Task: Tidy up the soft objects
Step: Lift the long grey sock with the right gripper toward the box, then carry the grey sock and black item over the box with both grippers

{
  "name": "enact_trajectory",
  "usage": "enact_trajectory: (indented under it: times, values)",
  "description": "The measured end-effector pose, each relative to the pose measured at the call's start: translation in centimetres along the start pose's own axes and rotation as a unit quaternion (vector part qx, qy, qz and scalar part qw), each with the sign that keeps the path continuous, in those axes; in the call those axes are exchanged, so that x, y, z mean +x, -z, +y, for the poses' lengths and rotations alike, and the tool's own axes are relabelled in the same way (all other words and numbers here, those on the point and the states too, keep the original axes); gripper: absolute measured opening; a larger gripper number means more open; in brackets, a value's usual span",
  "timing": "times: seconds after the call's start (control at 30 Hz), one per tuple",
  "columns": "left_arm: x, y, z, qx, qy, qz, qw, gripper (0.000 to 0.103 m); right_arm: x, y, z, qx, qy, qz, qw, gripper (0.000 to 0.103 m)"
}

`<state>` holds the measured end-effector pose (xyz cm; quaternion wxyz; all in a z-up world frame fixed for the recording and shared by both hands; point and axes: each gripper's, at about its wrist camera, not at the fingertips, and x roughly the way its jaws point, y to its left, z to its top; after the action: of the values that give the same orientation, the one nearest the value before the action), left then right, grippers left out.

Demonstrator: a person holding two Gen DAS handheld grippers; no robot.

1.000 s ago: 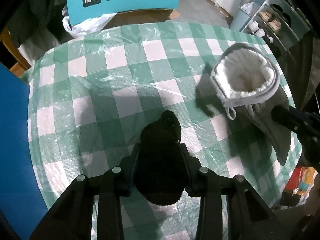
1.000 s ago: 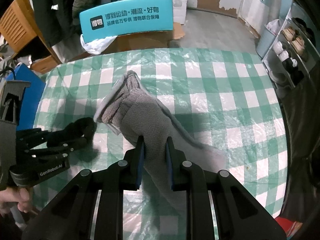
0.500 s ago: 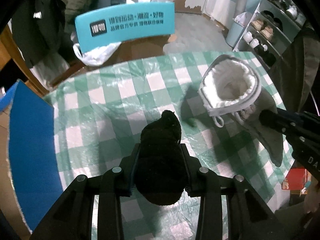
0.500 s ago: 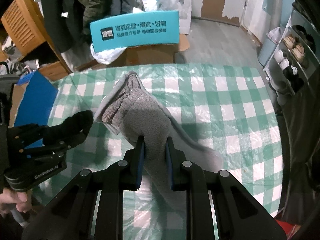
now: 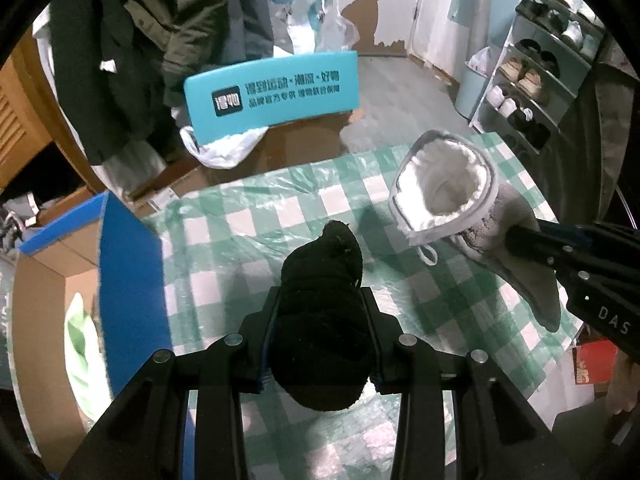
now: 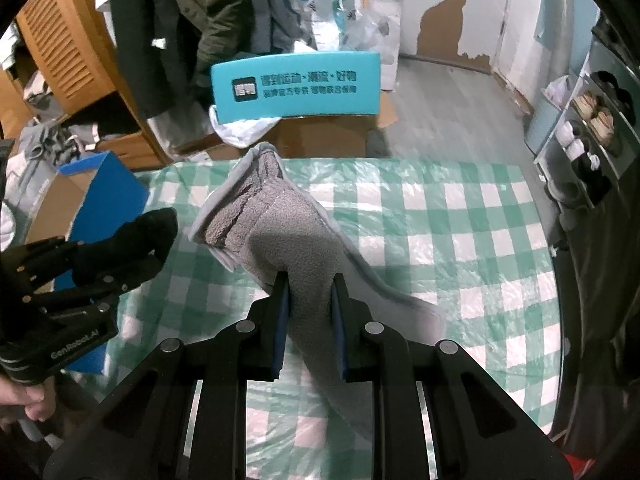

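Two tongs pinch: left black sock, right grey fleece slipper.

The black sock is a bunched, knitted roll, clamped in the left tool above the worktop, its tip pointing toward the far edge. The grey slipper, white fleece inside, hangs from the right tool, opening tilted toward the far-left corner.

both wrist views look steeply down, sharing the checked table.
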<state>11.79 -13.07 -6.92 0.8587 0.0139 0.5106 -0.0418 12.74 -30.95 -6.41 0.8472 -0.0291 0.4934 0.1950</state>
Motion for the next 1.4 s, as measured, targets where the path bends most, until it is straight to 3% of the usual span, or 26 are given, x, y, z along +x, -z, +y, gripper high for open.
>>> enact_trajectory:
  times: [0.73,1.4]
  values:
    - [-5.7,2.0,4.0,-0.018,-0.02,-0.04,0.9988,0.037,-4.2,-1.7,6.1,-0.047,-0.037,-0.045,0.997,0.018]
    - [-9.2,4.2,9.5,-0.051,-0.042,-0.063,0.9958,0.037,-4.5,-3.7,13.0,-0.09,-0.062,-0.053,0.993,0.018]
